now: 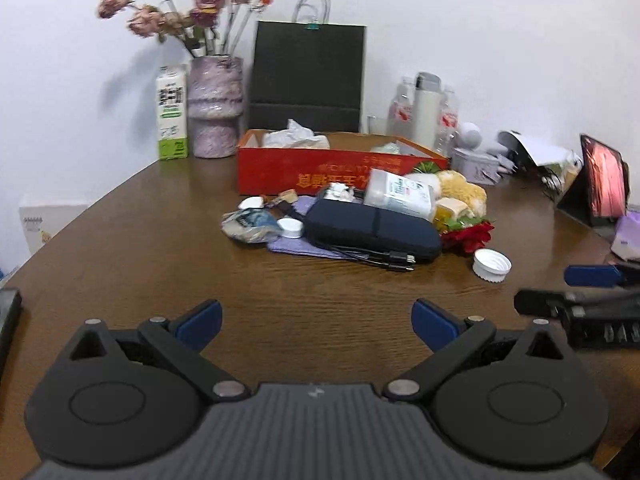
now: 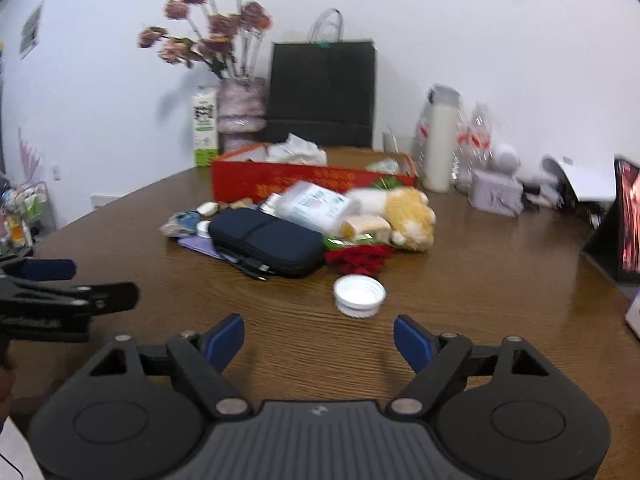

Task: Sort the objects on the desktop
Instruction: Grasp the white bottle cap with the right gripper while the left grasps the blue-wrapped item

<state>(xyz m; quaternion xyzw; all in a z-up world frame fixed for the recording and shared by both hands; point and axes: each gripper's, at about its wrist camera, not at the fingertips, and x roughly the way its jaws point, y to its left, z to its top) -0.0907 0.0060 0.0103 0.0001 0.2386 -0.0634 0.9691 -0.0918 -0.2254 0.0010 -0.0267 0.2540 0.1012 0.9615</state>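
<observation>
A pile of small objects lies mid-table in front of a red box (image 1: 280,168) (image 2: 248,178): a dark blue zip case (image 1: 372,228) (image 2: 268,240) with a black cable (image 1: 380,258), a clear plastic pack (image 1: 400,194) (image 2: 316,204), a yellow plush toy (image 1: 460,190) (image 2: 412,212), a red flower (image 1: 472,236) (image 2: 358,258), and a white bottle cap (image 1: 492,266) (image 2: 359,295). My left gripper (image 1: 318,324) is open and empty, short of the pile. My right gripper (image 2: 319,340) is open and empty, just short of the white cap.
At the back stand a black paper bag (image 1: 308,76), a vase of dried flowers (image 1: 216,108), a milk carton (image 1: 172,114), a white flask (image 1: 426,112) and bottles. A tablet (image 1: 600,184) leans at the right. The brown table (image 1: 160,240) curves away on the left.
</observation>
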